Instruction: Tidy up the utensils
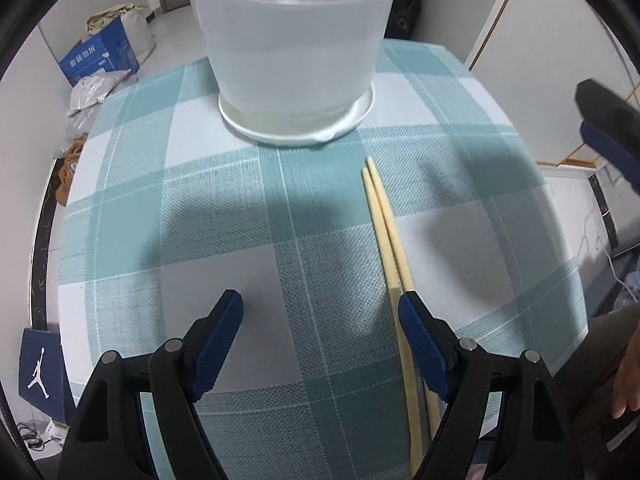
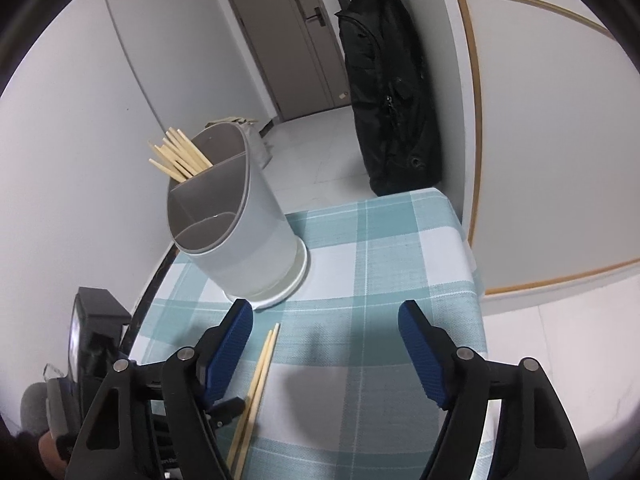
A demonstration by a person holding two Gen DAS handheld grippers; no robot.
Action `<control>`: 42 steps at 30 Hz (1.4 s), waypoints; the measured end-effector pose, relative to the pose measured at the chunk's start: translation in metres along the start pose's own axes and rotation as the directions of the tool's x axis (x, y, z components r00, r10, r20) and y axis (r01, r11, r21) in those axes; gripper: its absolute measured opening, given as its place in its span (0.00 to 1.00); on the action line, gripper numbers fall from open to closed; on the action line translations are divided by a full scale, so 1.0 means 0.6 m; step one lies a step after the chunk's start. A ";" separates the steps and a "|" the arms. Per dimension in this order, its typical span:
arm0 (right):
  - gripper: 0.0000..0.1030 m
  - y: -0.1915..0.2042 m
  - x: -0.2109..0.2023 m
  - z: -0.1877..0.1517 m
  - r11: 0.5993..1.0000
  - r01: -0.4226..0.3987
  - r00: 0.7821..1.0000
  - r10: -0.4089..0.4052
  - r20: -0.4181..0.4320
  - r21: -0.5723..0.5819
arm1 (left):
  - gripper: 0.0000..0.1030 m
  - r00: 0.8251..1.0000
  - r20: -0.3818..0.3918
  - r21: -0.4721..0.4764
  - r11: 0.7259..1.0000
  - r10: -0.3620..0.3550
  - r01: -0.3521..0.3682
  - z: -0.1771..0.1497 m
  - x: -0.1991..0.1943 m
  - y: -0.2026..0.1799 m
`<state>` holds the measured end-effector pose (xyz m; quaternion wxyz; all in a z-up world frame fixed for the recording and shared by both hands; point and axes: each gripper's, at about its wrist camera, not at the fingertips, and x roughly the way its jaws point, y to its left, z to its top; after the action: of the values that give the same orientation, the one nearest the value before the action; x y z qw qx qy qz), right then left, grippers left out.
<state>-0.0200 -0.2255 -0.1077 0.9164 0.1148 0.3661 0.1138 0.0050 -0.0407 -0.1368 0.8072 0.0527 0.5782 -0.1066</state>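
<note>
- My left gripper stands wide, its ribbed blue pads empty above the woven checked tablecloth.
- Two slim pale wooden chopsticks lie side by side at lower right, under the right pad.
- My right gripper is wide too, holding nothing.
- The round frosted plastic holder, centre left, keeps more sticks.

A teal-and-white checked tablecloth covers the surface. Off its far left edge, on the pale floor, stands a blue cardboard box with white print, a beige cloth bag behind it and crumpled plastic packaging in front. A dark blue bag with a white jumping-figure logo sits lower left. Beyond the surface, a black backpack stands against the white wall beside a grey-brown door.
</note>
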 end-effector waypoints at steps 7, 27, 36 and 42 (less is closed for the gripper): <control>0.71 0.004 -0.001 0.000 1.000 -0.007 1.000 0.007 -0.008 0.007 | 0.74 1.000 -0.003 0.022 1.000 0.019 -0.019 -0.004 0.002 -0.016; 0.60 -0.020 -0.020 -0.001 0.998 -0.013 0.999 0.016 -0.037 0.066 | 0.67 0.998 0.041 0.025 0.999 0.045 -0.046 0.033 0.018 -0.037; 0.60 -0.035 -0.010 -0.006 0.996 -0.002 0.997 0.009 -0.075 0.093 | 0.22 0.999 0.039 0.096 0.995 0.001 -0.005 0.016 0.003 -0.081; 0.60 -0.033 0.002 -0.007 0.996 -0.004 0.995 0.013 -0.095 0.086 | 0.02 0.999 0.040 0.078 0.997 -0.030 0.026 0.005 -0.001 -0.077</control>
<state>-0.0195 -0.2433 -0.1170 0.8917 0.1502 0.4133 0.1071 -0.0030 -0.0864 -0.1336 0.8146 0.0737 0.5577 -0.1414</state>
